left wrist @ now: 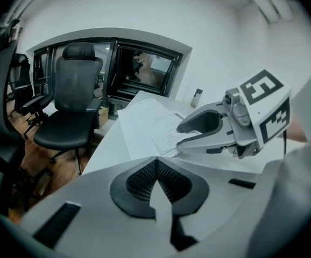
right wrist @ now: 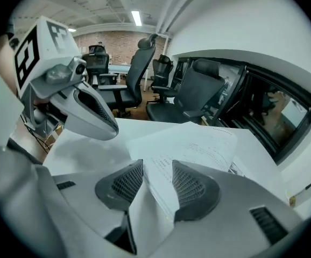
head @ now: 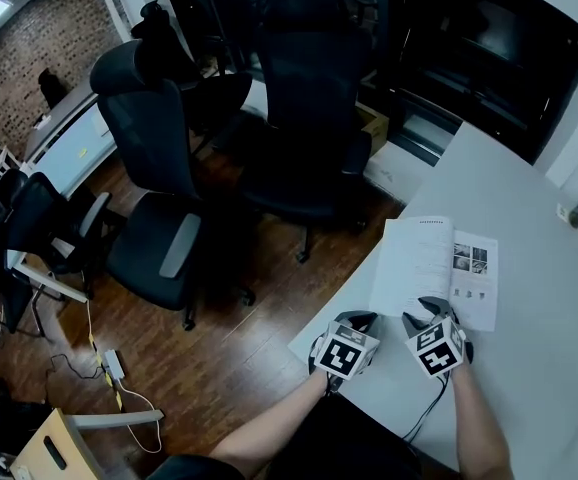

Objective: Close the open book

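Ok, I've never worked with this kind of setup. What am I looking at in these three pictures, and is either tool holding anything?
There is no robot arm here. A person holds a pair of tongs in each hand. The head view comes from a camera on the person's head, looking down at a white table with an open book on it and office chairs beyond. The other two pictures come from cameras riding on the tongs, each looking along its own jaws. The left tongs are shut, with nothing between them. The right tongs stand open. A raised page of the book passes between the jaws, but they are not pinching it.
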A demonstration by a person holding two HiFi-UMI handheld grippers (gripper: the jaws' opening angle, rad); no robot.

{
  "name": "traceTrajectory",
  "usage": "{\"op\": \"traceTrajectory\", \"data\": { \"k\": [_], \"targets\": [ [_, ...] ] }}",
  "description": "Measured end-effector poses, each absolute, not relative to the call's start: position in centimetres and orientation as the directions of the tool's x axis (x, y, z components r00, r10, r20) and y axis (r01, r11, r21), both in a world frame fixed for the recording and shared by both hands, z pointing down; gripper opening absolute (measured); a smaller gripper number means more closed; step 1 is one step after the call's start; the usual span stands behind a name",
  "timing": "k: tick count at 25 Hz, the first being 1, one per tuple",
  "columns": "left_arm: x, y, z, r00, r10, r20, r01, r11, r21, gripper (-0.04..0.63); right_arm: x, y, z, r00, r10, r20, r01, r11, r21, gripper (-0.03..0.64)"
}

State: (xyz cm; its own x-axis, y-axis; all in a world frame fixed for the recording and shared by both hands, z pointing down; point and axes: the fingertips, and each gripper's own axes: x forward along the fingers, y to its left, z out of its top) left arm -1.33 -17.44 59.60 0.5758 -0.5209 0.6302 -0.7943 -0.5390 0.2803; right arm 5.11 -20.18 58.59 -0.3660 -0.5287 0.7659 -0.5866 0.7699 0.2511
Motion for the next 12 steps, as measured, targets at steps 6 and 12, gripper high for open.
{"op": "traceTrajectory", "data": {
  "k": [6, 12],
  "targets": [
    [0.0, -18.4, 59.1, 0.588, -0.524, 0.616, -0.782, -0.562, 0.268, 0.005, 6.5, -20.2, 57.3, -0.415, -0.537, 0.735, -0.695, 0.708, 0.126, 0.169],
    [2.3, -19.3, 58.8, 0.612, -0.510, 0.604, -0.760, -0.591, 0.270, 0.005, 8.4, -20.9, 55.2, -0.409, -0.604, 0.684, -0.750, 0.650, 0.125, 0.144]
  ]
}}
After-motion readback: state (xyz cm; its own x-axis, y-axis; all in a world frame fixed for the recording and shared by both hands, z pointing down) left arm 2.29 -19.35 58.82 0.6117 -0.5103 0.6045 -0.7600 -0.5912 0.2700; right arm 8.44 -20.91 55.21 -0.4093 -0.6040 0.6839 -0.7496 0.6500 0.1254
